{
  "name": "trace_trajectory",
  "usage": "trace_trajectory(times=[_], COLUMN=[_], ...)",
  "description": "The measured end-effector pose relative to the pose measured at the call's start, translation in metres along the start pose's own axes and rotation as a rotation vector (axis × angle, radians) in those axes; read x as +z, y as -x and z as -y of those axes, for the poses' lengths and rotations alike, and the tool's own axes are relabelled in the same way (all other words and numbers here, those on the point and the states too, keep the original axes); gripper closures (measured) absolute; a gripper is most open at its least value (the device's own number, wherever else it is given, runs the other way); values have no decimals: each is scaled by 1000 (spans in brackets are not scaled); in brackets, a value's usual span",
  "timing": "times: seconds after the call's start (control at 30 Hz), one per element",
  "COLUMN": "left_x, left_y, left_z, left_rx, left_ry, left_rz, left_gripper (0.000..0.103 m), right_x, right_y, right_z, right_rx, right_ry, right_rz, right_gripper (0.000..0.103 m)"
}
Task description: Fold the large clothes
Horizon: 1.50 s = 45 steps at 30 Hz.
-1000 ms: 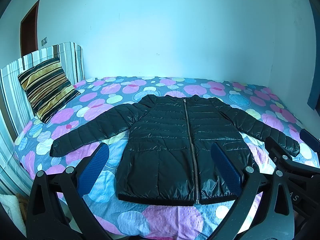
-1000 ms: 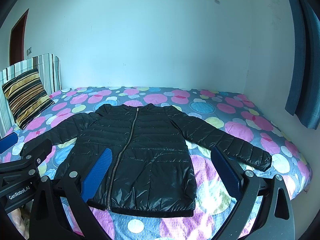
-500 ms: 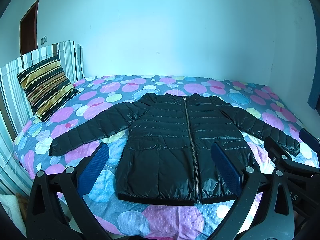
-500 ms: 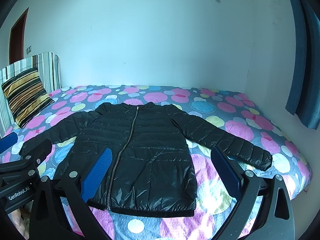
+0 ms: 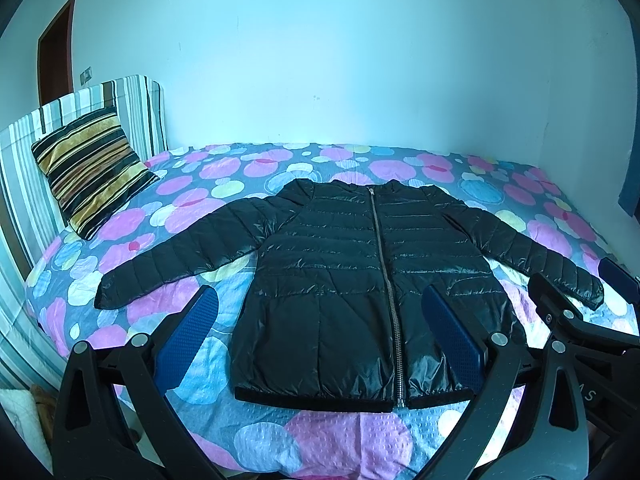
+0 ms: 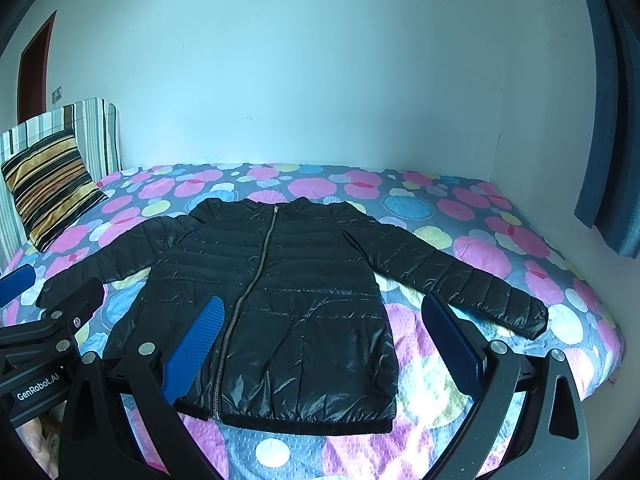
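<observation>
A black quilted puffer jacket (image 5: 352,280) lies flat and zipped on the bed, sleeves spread out to both sides, hem toward me; it also shows in the right wrist view (image 6: 272,292). My left gripper (image 5: 320,340) is open and empty, held above the near edge of the bed over the jacket's hem. My right gripper (image 6: 320,344) is open and empty, held over the jacket's right lower half. Each gripper shows at the edge of the other's view.
The bed (image 5: 360,440) has a quilt with pink, blue and yellow dots. A striped pillow (image 5: 88,168) leans on the striped headboard (image 5: 132,112) at the left. White walls stand behind and right, a blue curtain (image 6: 608,160) hangs at the right.
Both grippers have drifted slightly; the jacket sits marginally differently in both views. Nothing was gripped or moved.
</observation>
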<state>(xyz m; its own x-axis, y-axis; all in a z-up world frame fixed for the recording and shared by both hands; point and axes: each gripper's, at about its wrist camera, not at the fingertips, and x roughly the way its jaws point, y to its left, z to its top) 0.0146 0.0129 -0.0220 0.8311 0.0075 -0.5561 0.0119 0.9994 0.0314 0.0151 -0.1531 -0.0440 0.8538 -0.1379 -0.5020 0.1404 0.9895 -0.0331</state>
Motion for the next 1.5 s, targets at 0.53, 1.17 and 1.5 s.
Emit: trace_trajectory(times=[0.53,1.17,1.5], left_x=[6,3,-9], left_y=[-105,-275,-302], left_z=[-33,-235,-270], left_rx=[102,637,699], left_ry=[37,218,274], left_rz=[-167,-344,-380], left_gripper=[2,2,2], right_x=[-4,-27,-63], right_y=[-82,-194,-198], right_z=[14,262,352], right_rx=[-16,-480,-549], right_ry=[-30,-481,-801], right_rz=[-145,-295,-334], right_gripper=[5,5,5])
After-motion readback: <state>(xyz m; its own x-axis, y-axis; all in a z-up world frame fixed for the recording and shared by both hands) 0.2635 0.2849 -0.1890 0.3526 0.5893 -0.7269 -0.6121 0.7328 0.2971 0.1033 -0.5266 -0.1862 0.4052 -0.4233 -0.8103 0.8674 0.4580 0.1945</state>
